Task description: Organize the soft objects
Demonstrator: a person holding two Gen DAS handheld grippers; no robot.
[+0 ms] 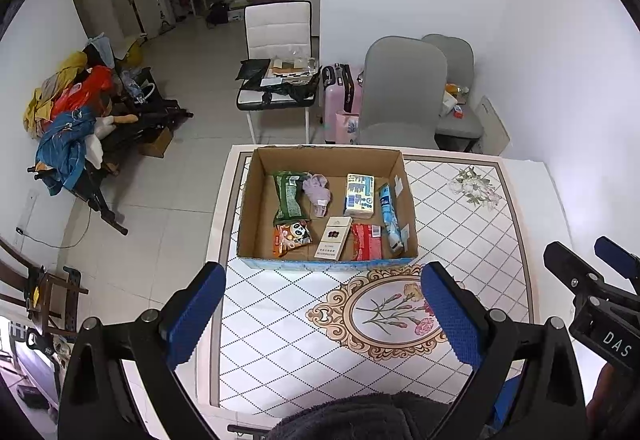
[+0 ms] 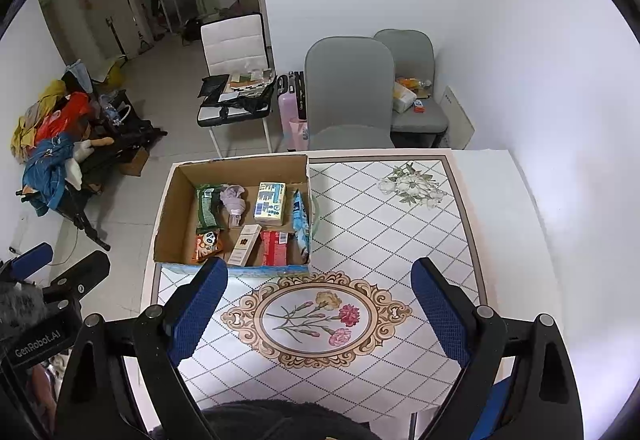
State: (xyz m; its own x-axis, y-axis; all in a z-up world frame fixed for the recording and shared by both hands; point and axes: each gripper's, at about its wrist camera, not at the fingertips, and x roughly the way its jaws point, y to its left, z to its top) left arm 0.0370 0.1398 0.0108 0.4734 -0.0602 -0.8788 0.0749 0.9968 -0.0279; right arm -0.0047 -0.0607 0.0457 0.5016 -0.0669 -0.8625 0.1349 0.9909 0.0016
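Observation:
An open cardboard box [image 1: 256,208] [image 2: 172,208] stands on the table's far left part. Inside lie a green packet [image 1: 287,200], a lilac soft toy [image 1: 318,192], a tissue pack [image 1: 359,196], a blue wipes pack [image 1: 390,218], an orange panda snack bag [image 1: 291,236], a white carton [image 1: 334,239] and a red packet [image 1: 367,242]. My left gripper [image 1: 322,316] is open and empty, held above the table in front of the box. My right gripper [image 2: 320,316] is open and empty, to the right of the left one over the flower medallion [image 2: 316,318].
The table [image 2: 400,240] has a white diamond-patterned cloth. Two grey chairs [image 1: 402,92] and a pink suitcase [image 1: 340,96] stand behind it. A white chair [image 1: 278,40] with clutter and a pile of clothes [image 1: 72,120] are on the floor at left.

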